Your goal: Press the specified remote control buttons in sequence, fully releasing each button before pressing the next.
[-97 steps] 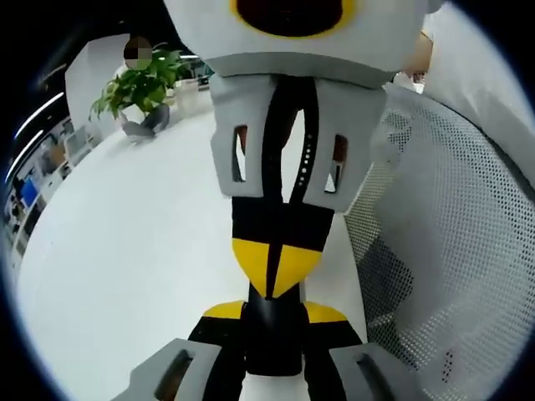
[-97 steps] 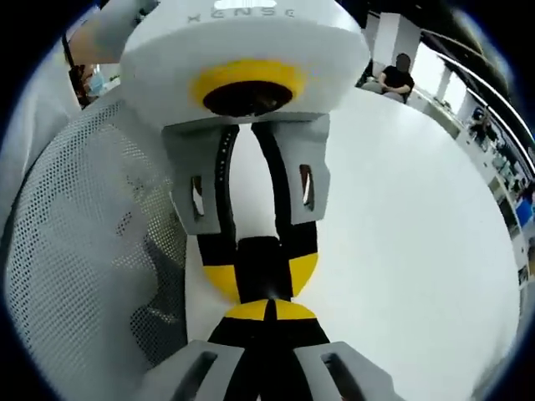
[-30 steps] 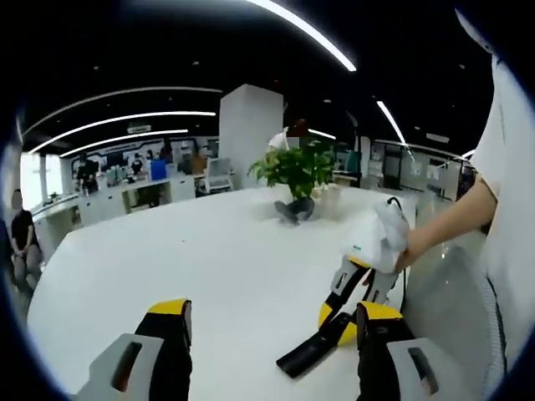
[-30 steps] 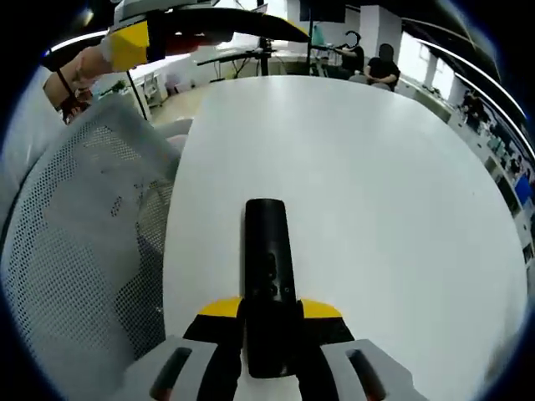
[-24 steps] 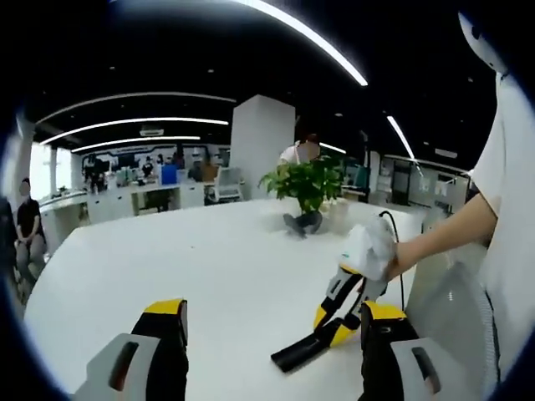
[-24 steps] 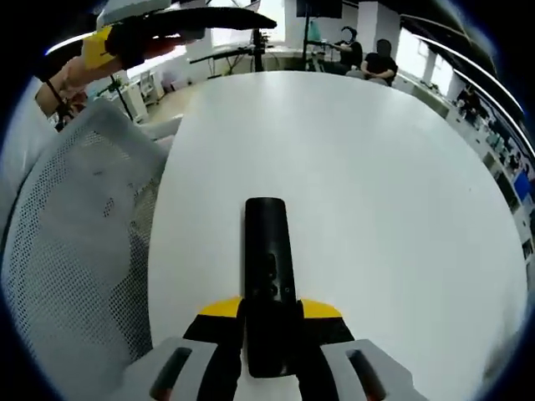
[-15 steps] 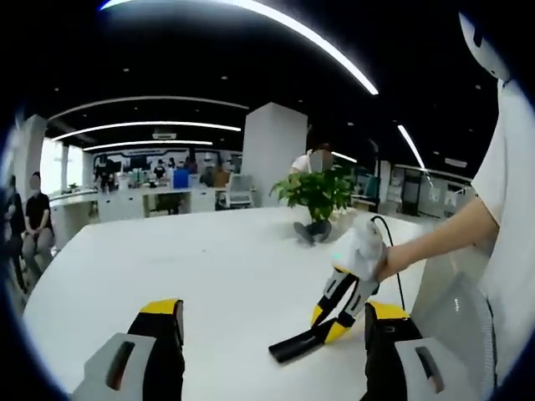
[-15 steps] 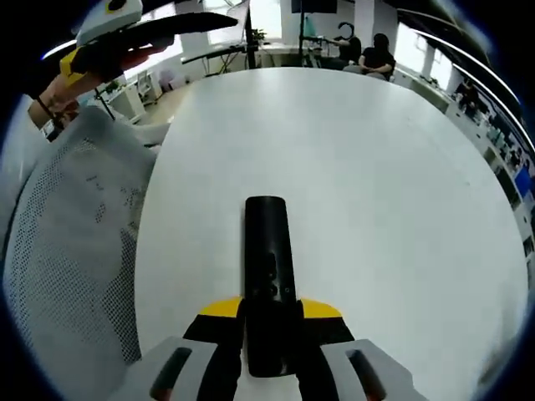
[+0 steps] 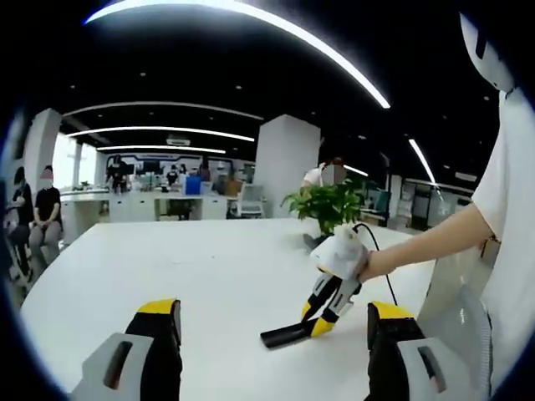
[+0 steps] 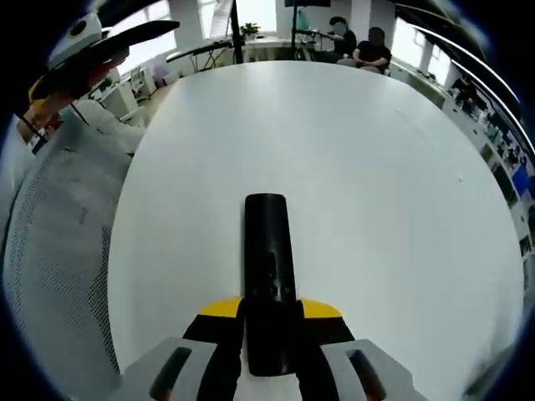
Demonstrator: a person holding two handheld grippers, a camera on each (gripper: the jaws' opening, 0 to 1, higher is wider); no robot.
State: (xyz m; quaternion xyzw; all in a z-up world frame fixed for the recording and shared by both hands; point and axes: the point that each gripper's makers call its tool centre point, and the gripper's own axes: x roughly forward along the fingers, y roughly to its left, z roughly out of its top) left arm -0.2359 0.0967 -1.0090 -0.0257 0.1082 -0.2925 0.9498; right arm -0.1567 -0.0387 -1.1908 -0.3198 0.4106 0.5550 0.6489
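A potted plant (image 9: pixel 328 206) stands on the white table (image 9: pixel 209 276), beside a mesh chair (image 10: pixel 50 251).

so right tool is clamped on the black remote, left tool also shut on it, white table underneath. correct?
Not quite. The right tool is clamped on the black remote over the white table, but the left tool is open and holds nothing; the left gripper view shows its jaws wide apart, away from the remote.

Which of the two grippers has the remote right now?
The right gripper: its jaws are shut on the black remote, above the white table. The left gripper has its jaws wide apart, holding nothing.
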